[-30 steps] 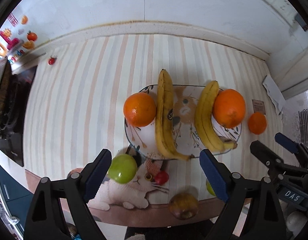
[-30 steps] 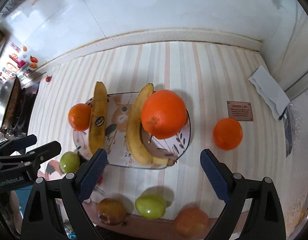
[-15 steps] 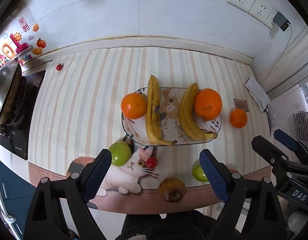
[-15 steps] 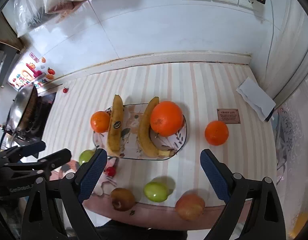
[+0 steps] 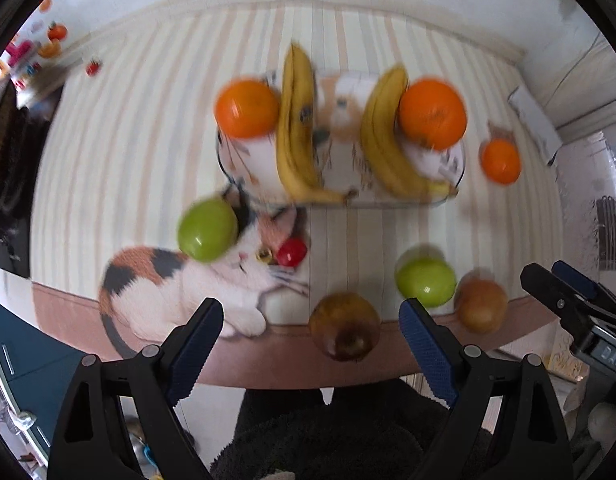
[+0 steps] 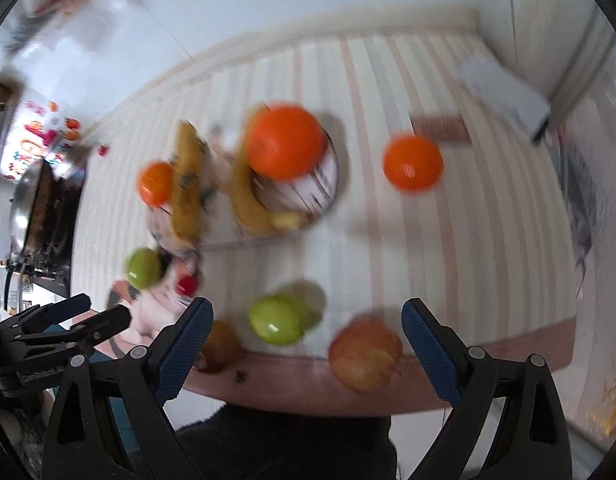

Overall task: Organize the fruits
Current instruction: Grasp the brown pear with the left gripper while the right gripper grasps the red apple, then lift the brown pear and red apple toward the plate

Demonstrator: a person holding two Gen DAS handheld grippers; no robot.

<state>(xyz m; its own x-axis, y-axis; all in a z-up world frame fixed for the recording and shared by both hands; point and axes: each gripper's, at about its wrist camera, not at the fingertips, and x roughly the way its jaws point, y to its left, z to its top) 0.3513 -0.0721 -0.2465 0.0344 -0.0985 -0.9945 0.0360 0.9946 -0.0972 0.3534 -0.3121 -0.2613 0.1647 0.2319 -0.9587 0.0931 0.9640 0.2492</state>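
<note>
I am looking down through both wrist cameras, and both views are smeared by motion blur. My left gripper [image 5: 310, 322] is standing with its jaws wide apart and nothing between the blue pads. My right gripper [image 6: 306, 326] is likewise gaping, with nothing clamped.

In the left wrist view, the plate [image 5: 458, 160] is sitting in the upper middle of the frame on the striped mat [image 5: 128, 128]. It is carrying two bananas [image 5: 298, 128], a large orange [image 5: 433, 114] at its right side and another orange [image 5: 247, 109] at its left edge. A smaller orange [image 5: 501, 161] is lying on the mat just right of the plate.

Lower down, a green apple [image 5: 207, 229] is resting on the cat picture [image 5: 180, 280] at centre left, with a small red fruit [image 5: 292, 252] near it. A second green apple [image 5: 425, 282] is lying right of centre, beside a reddish apple [image 5: 481, 305]. A brownish fruit [image 5: 344, 326] is sitting at the near edge, showing between my left pads in the picture.

In the right wrist view, the reddish apple [image 6: 366, 354] is appearing low in the frame between my pads, though whether the pads are level with it I cannot tell. The second green apple [image 6: 277, 320] is lying to its left.
</note>
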